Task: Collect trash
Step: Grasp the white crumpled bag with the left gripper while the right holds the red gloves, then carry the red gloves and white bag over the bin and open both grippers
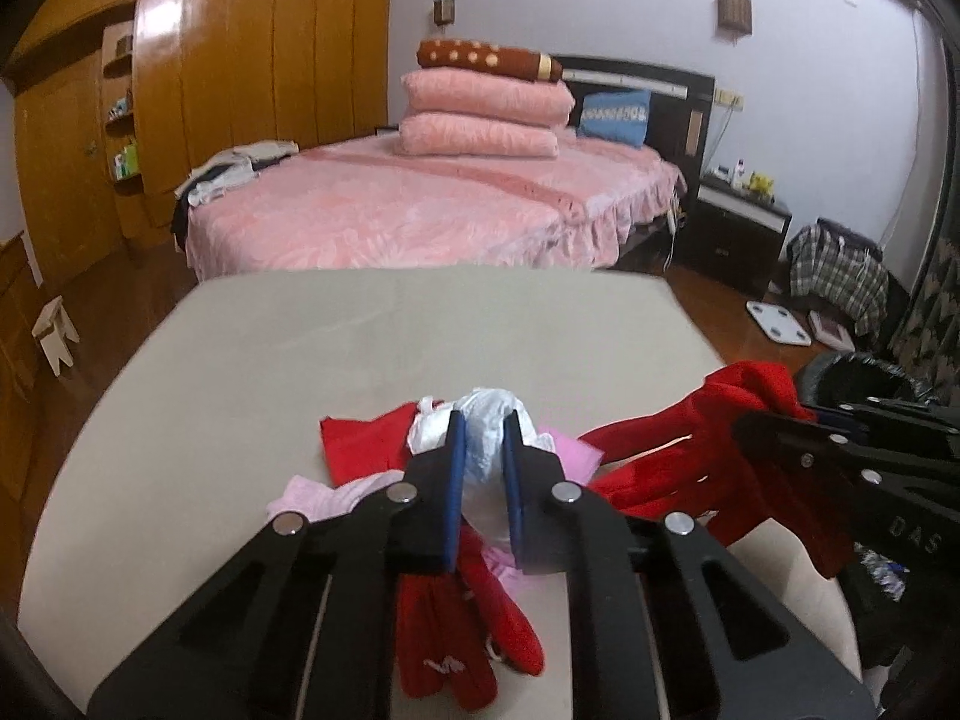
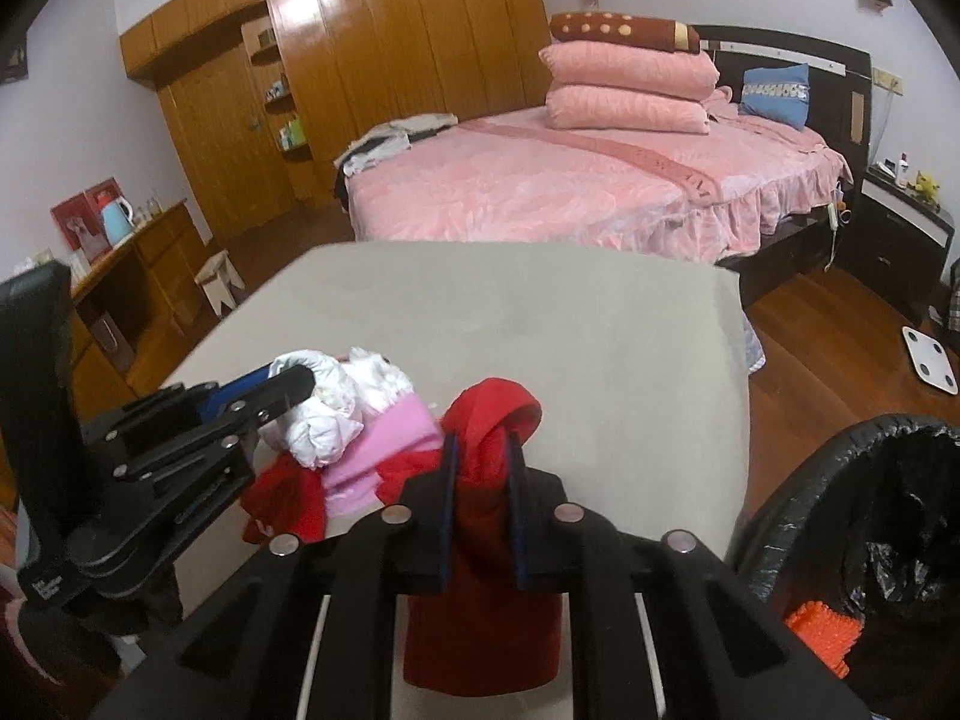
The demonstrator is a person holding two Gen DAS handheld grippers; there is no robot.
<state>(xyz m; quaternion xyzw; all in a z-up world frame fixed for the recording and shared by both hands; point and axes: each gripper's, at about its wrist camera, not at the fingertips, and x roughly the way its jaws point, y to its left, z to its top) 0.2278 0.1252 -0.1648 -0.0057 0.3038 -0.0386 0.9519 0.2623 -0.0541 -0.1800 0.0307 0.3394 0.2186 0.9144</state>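
Note:
A crumpled white wad (image 1: 489, 408) sits pinched between the blue pads of my left gripper (image 1: 485, 426), which is shut on it just above a pile of red and pink cloth (image 1: 456, 630) on the beige table (image 1: 360, 348). The right wrist view shows the same wad (image 2: 324, 420) in the left gripper (image 2: 288, 387), over the pink cloth (image 2: 384, 438). My right gripper (image 2: 480, 444) is shut on a red cloth (image 2: 486, 540), which hangs from its fingers above the table's near edge. From the left wrist view that red cloth (image 1: 690, 450) drapes at the right.
A bin lined with a black bag (image 2: 840, 480) stands right of the table, with an orange item (image 2: 822, 630) inside. Beyond the table are a pink bed (image 2: 600, 192), a small stool (image 2: 219, 282) and a white scale (image 2: 933, 366) on the wooden floor.

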